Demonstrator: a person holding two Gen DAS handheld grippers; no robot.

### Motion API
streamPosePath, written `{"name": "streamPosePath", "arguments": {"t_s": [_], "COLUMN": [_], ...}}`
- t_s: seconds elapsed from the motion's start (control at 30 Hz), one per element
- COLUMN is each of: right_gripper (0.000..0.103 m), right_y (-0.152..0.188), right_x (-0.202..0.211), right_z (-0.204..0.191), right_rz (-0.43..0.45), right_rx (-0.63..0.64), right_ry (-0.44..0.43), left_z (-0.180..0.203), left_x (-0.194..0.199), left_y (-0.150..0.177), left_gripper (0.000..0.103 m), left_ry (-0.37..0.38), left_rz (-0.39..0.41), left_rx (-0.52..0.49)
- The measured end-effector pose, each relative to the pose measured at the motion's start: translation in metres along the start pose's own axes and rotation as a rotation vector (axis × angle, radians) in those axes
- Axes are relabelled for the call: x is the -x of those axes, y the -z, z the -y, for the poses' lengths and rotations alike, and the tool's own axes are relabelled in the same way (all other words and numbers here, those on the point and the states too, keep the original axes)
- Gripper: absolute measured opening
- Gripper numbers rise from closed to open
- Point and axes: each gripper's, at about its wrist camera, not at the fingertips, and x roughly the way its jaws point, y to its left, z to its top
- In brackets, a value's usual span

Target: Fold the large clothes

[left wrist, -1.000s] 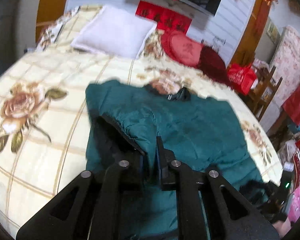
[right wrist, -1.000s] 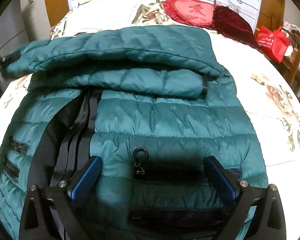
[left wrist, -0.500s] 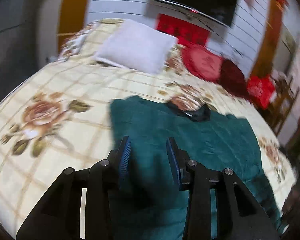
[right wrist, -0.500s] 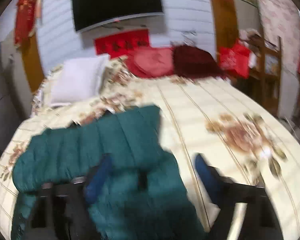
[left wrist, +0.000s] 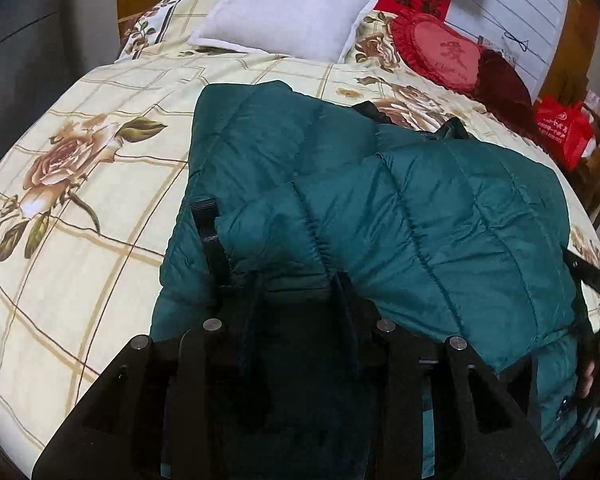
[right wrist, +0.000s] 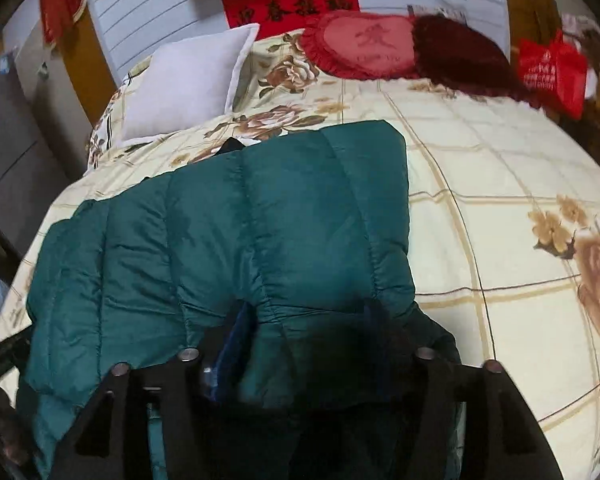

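A dark green quilted down jacket (left wrist: 420, 208) lies on the bed with its sleeves folded across the body; it also fills the right wrist view (right wrist: 236, 240). My left gripper (left wrist: 296, 280) is open, its fingers straddling the cuff end of a folded sleeve without pinching it. My right gripper (right wrist: 308, 320) is open, its fingers either side of a bulge of jacket fabric at the near edge. The jacket's black collar (left wrist: 452, 130) shows at the far side.
The bed (left wrist: 80, 216) has a cream floral quilt. A white pillow (left wrist: 284, 12), a red heart cushion (left wrist: 440, 52) and a dark red cushion (right wrist: 460, 56) lie at the head. A red bag (left wrist: 562, 132) stands beside the bed at right.
Both grippers swung up and away from the jacket, then came back down onto it. The left gripper, shut on fabric a second ago, has opened. The sleeves now lie folded across the body.
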Motion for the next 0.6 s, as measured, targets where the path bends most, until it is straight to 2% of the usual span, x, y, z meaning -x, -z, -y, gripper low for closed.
{"name": "streamPosePath", "arguments": {"t_s": [0.03,0.07,0.17,0.27,0.33,0.4,0.47,0.5,0.57,0.6], "right_gripper": [0.083,0.086,0.085,0.084,0.085,0.085,0.085,0.085,0.086,0.089], "right_y": [0.001,0.002,-0.005,-0.025,-0.043,-0.063,-0.078,-0.083,-0.079,-0.078], "right_x": [0.000,0.003,0.010,0.039,0.038,0.022,0.002,-0.017,-0.064,-0.076], "right_z": [-0.001,-0.001,-0.005,-0.014,-0.021,-0.026,-0.024,-0.019,-0.008,-0.007], "right_rz": [-0.003,-0.008,0.005,0.187,0.233,0.208,0.161,0.095,-0.106,-0.143], "right_rx": [0.002,0.006,0.019,0.004,0.032,0.067,0.058,0.031,0.001,0.019], "right_ry": [-0.006,0.005,0.039,0.044,0.097,0.144,0.130,0.097,0.081,0.084], "left_z": [0.000,-0.001,-0.007,-0.007,-0.006,-0.003,-0.002,-0.003,-0.002,-0.001], "left_x": [0.001,0.002,0.002,0.004,0.003,0.003,0.003,0.004,0.004,0.003], "left_y": [0.001,0.003,0.004,0.001,0.001,0.001,0.001,0.001,0.001,0.002], "left_gripper": [0.036,0.036,0.037,0.042,0.045,0.046,0.046,0.046,0.046,0.046], "left_ry": [0.011,0.017,0.041,0.067,0.072,0.065,0.067,0.069,0.079,0.076], "left_rz": [0.005,0.014,0.027,0.033,0.039,0.040,0.035,0.030,0.024,0.023], "left_rx": [-0.008,-0.006,0.008,0.043,0.049,0.045,0.041,0.037,0.032,0.029]}}
